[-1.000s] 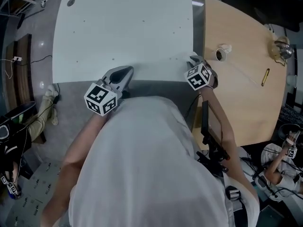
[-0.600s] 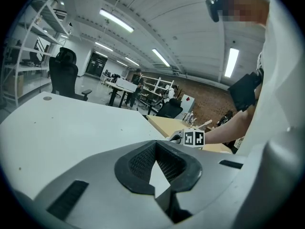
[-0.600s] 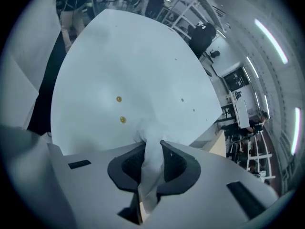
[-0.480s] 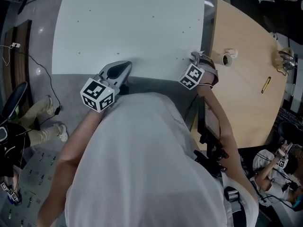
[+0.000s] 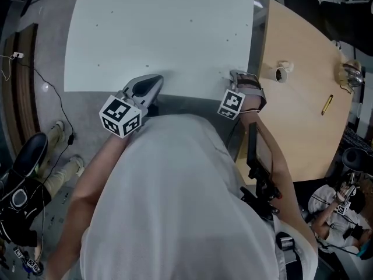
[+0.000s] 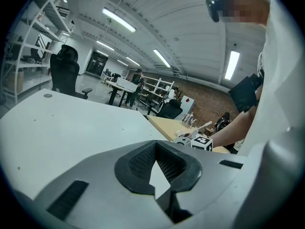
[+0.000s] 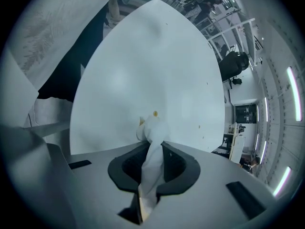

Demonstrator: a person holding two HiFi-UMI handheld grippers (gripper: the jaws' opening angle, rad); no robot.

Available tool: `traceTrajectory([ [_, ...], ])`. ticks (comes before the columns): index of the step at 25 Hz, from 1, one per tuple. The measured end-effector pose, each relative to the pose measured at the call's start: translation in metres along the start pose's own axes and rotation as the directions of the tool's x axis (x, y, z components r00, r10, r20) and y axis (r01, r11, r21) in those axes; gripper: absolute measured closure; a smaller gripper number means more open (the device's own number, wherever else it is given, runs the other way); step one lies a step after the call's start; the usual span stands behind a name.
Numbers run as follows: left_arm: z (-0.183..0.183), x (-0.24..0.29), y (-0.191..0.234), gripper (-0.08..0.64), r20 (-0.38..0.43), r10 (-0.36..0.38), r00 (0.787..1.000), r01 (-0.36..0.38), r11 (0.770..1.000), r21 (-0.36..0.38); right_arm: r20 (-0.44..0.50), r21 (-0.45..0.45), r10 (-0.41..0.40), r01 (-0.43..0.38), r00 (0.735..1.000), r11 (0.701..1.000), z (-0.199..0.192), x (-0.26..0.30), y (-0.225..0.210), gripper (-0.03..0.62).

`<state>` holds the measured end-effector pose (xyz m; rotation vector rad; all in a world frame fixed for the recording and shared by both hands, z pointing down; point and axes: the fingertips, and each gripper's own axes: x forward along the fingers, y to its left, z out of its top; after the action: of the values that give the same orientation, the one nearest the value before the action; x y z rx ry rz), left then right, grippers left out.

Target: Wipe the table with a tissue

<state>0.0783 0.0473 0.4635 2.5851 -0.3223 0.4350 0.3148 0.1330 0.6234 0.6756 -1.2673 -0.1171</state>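
Observation:
A twisted white tissue (image 7: 151, 149) is pinched in my right gripper (image 7: 153, 162), which is shut on it. The tissue's bunched tip rests on the white table (image 7: 152, 70) beside a small yellowish crumb (image 7: 155, 113). In the head view the right gripper (image 5: 239, 79) tilts down at the white table's (image 5: 157, 34) near right corner. My left gripper (image 5: 148, 86) lies low over the near edge, left of the middle. In the left gripper view its jaws (image 6: 157, 168) are shut with nothing between them, and the white table (image 6: 57, 123) stretches ahead.
A wooden table (image 5: 297, 115) adjoins on the right, carrying a small white object (image 5: 282, 73), a yellow pen (image 5: 327, 104) and a metal item (image 5: 351, 72). A black device (image 5: 256, 156) hangs by my right side. Someone's shoes (image 5: 29, 156) are on the floor to the left.
My right gripper has rolled at the wrist and slid a little left along the table's near edge, tissue still clamped. The left gripper has hardly moved.

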Motion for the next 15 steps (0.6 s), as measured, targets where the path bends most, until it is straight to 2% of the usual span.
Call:
traceTrajectory([
  [7,-0.002,0.005,0.000,0.554,-0.004,-0.025,1.000,0.025,1.000,0.005,0.039,-0.041,0.038,-0.037,0.999,0.998,0.014,-0.014,0.026,0.549],
  [9,-0.001,0.006,-0.001,0.554,-0.006,-0.034,0.999,0.034,0.999,0.007,0.051,-0.066,0.084,-0.080,0.995,0.995,0.017,-0.020,0.035,0.549],
  [11,0.000,0.007,-0.002,0.554,-0.006,-0.042,0.999,0.042,0.999,0.009,0.077,-0.056,0.169,-0.165,0.983,0.985,0.018,-0.026,0.045,0.549],
  [13,0.001,0.007,-0.002,0.555,-0.003,-0.047,0.999,0.047,0.999,0.011,0.126,0.054,0.250,-0.259,0.960,0.964,0.016,-0.031,0.051,0.549],
  [15,0.002,0.006,-0.002,0.555,-0.001,-0.050,0.999,0.050,0.999,0.012,0.186,0.243,0.278,-0.318,0.942,0.916,0.009,-0.034,0.047,0.549],
])
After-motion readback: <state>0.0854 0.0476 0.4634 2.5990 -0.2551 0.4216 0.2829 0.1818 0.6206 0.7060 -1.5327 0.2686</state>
